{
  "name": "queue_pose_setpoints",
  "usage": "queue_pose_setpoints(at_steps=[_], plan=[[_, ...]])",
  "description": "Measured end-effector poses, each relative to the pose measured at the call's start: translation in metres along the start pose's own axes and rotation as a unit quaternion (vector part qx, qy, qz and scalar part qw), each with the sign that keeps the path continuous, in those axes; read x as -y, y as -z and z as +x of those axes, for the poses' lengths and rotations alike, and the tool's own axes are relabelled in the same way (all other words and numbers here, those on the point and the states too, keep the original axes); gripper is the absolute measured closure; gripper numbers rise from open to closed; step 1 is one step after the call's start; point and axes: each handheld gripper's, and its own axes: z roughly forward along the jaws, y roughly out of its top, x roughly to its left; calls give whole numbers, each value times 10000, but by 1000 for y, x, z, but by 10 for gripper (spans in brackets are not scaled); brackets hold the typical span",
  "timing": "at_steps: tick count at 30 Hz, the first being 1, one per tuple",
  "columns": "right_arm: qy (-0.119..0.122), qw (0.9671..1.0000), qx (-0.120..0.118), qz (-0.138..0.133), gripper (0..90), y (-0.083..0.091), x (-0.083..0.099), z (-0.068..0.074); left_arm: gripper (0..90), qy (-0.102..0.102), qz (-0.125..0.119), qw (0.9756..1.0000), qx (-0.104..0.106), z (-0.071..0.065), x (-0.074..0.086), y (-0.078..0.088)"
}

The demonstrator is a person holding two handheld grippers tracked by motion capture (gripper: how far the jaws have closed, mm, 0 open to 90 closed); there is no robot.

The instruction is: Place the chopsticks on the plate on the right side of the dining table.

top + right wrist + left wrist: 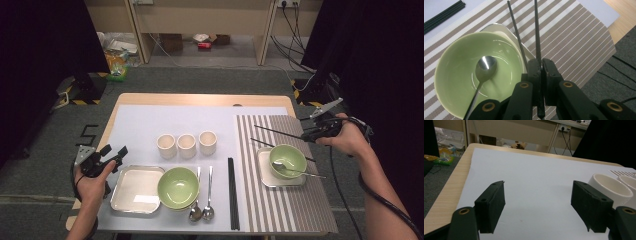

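My right gripper is shut on one black chopstick, which sticks out leftward over the striped placemat. A second black chopstick lies on the mat behind the green bowl. That bowl holds a metal spoon and stands on a small metal tray. My left gripper hovers open at the table's left edge, with nothing between its jaws.
On the white mat stand three cream cups. Nearer me are a metal tray, a second green bowl, two spoons and a bundle of black chopsticks.
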Motion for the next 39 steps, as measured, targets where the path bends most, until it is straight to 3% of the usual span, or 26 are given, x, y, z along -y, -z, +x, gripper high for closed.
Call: queue_pose_setpoints(at_steps=[9,18,28,39], plan=[[349,9993,-21,-146,863,-5,11,-7,264,4,-2,10000,-3,0,0,0],[277,9995,-64,-134,862,-12,25,-8,264,6,13,10000,-2,0,1,-1],[135,9993,-281,-186,862,-21,41,-8,264,9,24,10000,-4,-1,1,-2],[164,9988,-453,-99,862,-27,52,-9,264,-17,46,10000,3,-2,2,-2]])
